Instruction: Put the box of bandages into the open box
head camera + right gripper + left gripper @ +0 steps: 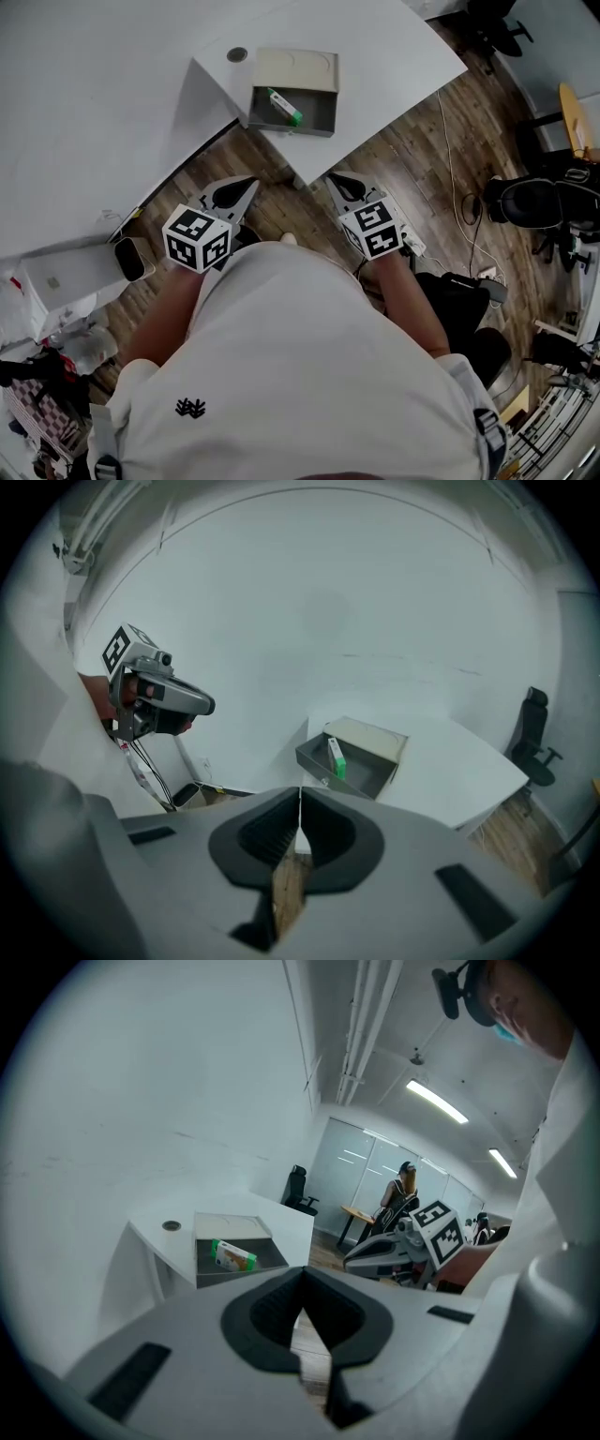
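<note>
Close before the torso (300, 356), left hand-held gripper (246, 190) and right hand-held gripper (339, 184), jaws together, empty.

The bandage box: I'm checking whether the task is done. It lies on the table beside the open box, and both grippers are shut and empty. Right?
Not quite: the bandage box lies inside the open box, not beside it, as the head view shows. The left gripper and right gripper are indeed shut and empty.

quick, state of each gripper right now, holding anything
left gripper: shut, nothing between its jaws.
right gripper: shut, nothing between its jaws.
</note>
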The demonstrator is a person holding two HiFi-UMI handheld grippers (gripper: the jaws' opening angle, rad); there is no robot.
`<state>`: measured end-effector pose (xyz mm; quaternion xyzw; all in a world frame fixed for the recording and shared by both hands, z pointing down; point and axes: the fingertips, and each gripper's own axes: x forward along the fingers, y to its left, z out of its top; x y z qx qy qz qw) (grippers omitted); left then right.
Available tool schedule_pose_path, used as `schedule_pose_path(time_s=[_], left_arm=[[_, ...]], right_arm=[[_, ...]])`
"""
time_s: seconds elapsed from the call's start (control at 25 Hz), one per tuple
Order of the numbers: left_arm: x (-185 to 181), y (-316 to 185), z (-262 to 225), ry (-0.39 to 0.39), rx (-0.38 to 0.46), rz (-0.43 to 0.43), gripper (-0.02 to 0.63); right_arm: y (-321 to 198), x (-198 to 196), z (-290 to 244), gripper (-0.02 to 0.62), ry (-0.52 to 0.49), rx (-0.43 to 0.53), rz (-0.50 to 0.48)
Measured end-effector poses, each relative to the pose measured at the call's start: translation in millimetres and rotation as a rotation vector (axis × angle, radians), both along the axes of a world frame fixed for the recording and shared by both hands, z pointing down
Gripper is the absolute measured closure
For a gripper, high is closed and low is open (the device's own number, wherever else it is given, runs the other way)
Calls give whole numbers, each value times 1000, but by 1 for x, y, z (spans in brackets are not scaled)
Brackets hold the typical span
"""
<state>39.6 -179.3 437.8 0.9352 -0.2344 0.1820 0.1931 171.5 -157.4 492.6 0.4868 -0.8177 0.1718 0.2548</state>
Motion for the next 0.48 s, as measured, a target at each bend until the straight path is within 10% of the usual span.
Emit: schedule_pose_path(time_s=[0.48], left_arm=[[2,12,-1,5,-12,-6,600]], right_arm=[[27,1,-1,587,-2,3,-1]])
